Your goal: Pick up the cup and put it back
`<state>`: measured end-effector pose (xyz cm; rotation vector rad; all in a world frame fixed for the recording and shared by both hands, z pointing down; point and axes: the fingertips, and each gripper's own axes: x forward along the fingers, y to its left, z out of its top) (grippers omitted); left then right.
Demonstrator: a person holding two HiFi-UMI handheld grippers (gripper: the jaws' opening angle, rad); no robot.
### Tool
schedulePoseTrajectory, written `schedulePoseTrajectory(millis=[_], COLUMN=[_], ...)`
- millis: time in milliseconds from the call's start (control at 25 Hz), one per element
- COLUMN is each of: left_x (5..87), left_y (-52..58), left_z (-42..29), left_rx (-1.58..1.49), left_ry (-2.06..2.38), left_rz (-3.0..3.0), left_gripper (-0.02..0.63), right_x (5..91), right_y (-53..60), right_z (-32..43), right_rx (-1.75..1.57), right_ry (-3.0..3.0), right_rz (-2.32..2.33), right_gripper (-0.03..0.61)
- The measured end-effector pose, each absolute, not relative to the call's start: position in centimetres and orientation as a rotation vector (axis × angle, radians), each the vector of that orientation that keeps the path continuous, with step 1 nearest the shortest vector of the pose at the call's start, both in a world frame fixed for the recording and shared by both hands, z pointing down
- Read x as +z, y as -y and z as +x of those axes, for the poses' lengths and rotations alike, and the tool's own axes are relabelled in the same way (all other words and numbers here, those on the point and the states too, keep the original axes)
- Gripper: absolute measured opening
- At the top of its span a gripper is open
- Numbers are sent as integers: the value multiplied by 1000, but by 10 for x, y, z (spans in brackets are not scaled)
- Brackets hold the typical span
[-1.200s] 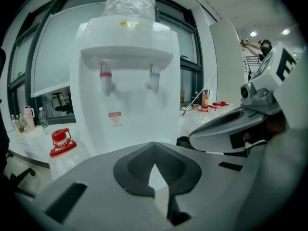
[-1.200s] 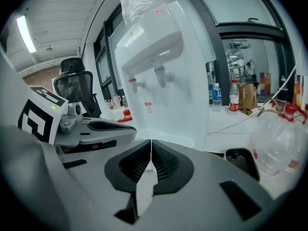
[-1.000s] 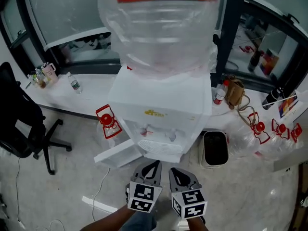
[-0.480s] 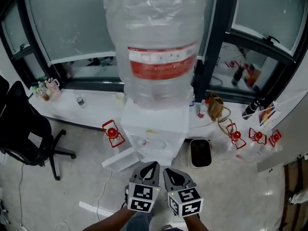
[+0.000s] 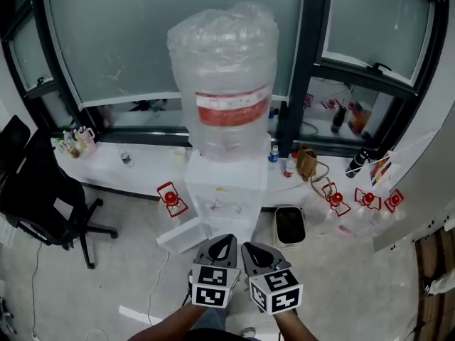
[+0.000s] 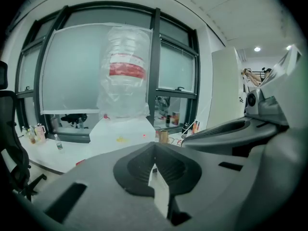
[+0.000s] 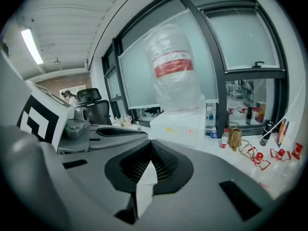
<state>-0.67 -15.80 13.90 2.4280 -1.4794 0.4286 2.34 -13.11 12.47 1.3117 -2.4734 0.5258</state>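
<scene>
- A plastic-wrapped clear water bottle (image 5: 226, 91) with a red label sits atop the white dispenser (image 5: 226, 187).
- A white counter (image 5: 142, 169) runs under the windows (image 5: 114, 41).
- Your left gripper (image 5: 227, 240) and right gripper (image 5: 247, 247) are both closed, empty.

Soft daylight comes through the frosted windows (image 5: 114, 41); gripper views bend at edges, perhaps slightly blurred.

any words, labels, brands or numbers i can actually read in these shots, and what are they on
No text here can be read.
Red label on the water bottle: print too blurred to read.
Yellow mark on the white dispenser: too small to read.
Square markers: black-and-white patterns, no letters.
</scene>
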Motion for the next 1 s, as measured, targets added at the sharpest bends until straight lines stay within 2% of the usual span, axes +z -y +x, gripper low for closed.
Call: schedulePoseTrajectory(millis=[440,1000], left_x=[121,111], left_y=[101,79], left_z=[7,28], left_rx=[372,366], left_ry=[1470,1458], left_rz=[2475,2508], left_gripper=[11,11], right_x=[101,88], right_y=[85,66], right_z=[30,58], right_rx=[414,378], right_ry=[2492,2488], right_rz=[1315,1367], right_gripper=[21,21])
